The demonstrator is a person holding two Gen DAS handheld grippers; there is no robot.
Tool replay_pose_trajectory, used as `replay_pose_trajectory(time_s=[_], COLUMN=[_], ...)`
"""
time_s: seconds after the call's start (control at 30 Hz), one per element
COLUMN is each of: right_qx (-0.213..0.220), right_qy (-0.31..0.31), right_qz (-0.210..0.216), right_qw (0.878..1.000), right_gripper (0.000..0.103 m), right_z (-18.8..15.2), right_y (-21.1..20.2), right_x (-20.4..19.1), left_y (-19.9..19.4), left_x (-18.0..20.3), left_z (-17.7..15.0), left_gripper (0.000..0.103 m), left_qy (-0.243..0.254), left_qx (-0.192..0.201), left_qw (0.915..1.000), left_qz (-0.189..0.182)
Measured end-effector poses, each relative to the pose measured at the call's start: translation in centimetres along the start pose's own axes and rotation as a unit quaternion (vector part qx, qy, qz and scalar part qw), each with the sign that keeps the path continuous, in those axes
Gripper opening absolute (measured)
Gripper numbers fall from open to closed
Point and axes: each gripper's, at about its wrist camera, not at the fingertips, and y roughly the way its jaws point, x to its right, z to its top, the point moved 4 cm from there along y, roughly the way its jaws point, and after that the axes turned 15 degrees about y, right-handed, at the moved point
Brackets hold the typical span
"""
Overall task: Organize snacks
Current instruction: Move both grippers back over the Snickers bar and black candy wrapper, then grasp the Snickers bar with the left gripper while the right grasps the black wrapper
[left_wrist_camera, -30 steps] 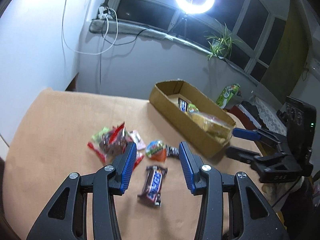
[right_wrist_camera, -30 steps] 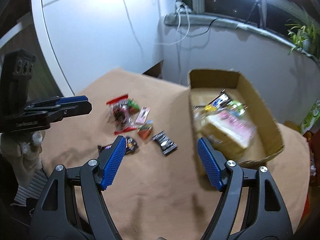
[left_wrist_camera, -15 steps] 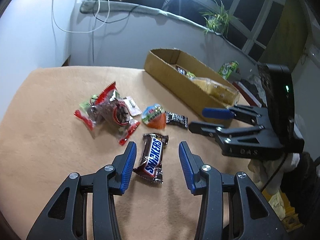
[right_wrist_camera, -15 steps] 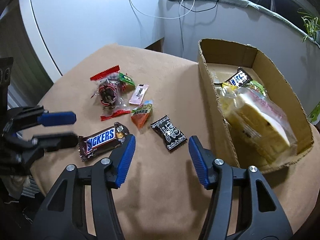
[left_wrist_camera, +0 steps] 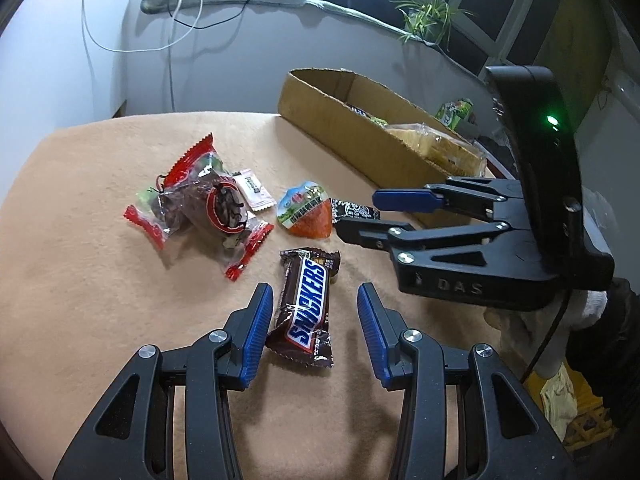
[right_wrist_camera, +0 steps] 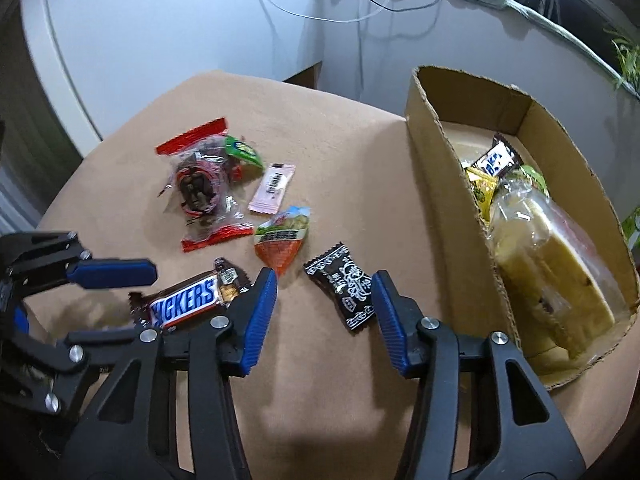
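Cardboard box [right_wrist_camera: 436, 168] is sitting on the table [right_wrist_camera: 340, 160], partly filled; loose snacks are lying beside it.

The box is holding a clear-wrapped cake loaf [right_wrist_camera: 552, 256], a dark wrapped bar [right_wrist_camera: 498, 158] and yellow and green packets. The left hand-held gripper [left_wrist_camera: 316, 332] is standing apart, straddling the Snickers bar [left_wrist_camera: 306, 308] without pressing it. The right hand-held gripper [right_wrist_camera: 324, 312] has just been closing; its jaws are still standing apart around the black candy [right_wrist_camera: 344, 284], pads not pressing. A red-ended bag [right_wrist_camera: 200, 184], pink sachet [right_wrist_camera: 273, 188] and orange packet [right_wrist_camera: 282, 236] are lying near.
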Motion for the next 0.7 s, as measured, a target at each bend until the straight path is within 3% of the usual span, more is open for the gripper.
replay_pose_trajectory(time_s=[0.57,0.7], right_qx=[-0.023,-0.019], right_qy=[0.030,0.027], right_qz=[0.023,0.007], right_qw=[0.999,0.999], right_gripper=[0.051,0.034], right_z=[0.6,0.2], right_y=[2.5,2.2], right_x=[0.6,0.9], left_y=[1.1,1.6], left_x=[-0.3,-0.5], left_z=[-0.7,-0.6], left_gripper=[0.043,0.040], left_qy=[0.001,-0.001], left_qx=[-0.014,-0.017], left_qw=[0.9999,0.9999], left_qz=[-0.008,-0.002])
